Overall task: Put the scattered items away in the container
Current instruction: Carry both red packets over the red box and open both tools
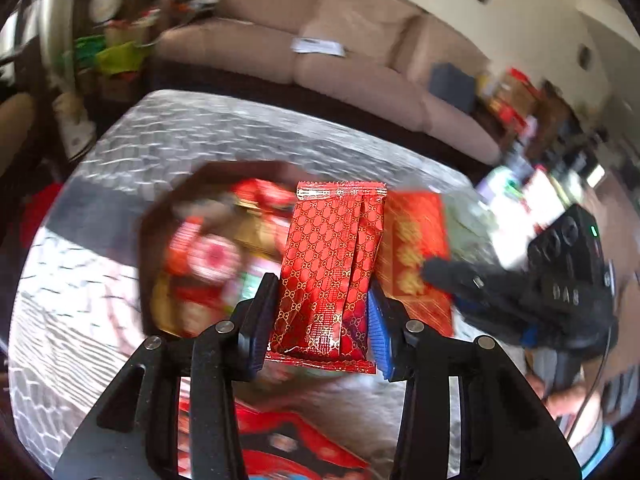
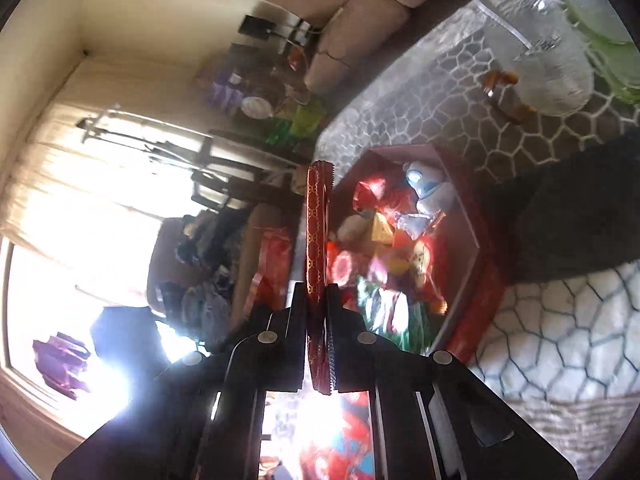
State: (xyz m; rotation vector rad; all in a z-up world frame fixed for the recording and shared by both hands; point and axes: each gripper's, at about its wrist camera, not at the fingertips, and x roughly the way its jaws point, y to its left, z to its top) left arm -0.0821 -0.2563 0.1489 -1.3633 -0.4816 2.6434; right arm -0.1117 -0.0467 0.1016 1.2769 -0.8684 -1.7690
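My left gripper [image 1: 322, 286] is shut on a red packet with a gold link pattern [image 1: 332, 248], which stands upright between the pads above the table. Behind it lies the dark red hexagonal box [image 1: 240, 168], blurred and filled with several wrapped sweets. To the right, my right gripper [image 1: 434, 270] holds a second red packet with gold print [image 1: 416, 236]. In the right wrist view, the right gripper [image 2: 316, 287] is shut on that thin red packet [image 2: 318, 220], seen edge-on. The box [image 2: 472, 208] lies just right of it.
A patterned grey-and-white cloth [image 1: 200, 132] covers the table. A glass jug [image 2: 536, 60] and green dishes [image 2: 608, 40] stand at the far end. A red printed bag [image 1: 300, 440] lies below the left gripper. A beige sofa [image 1: 320, 60] stands behind the table.
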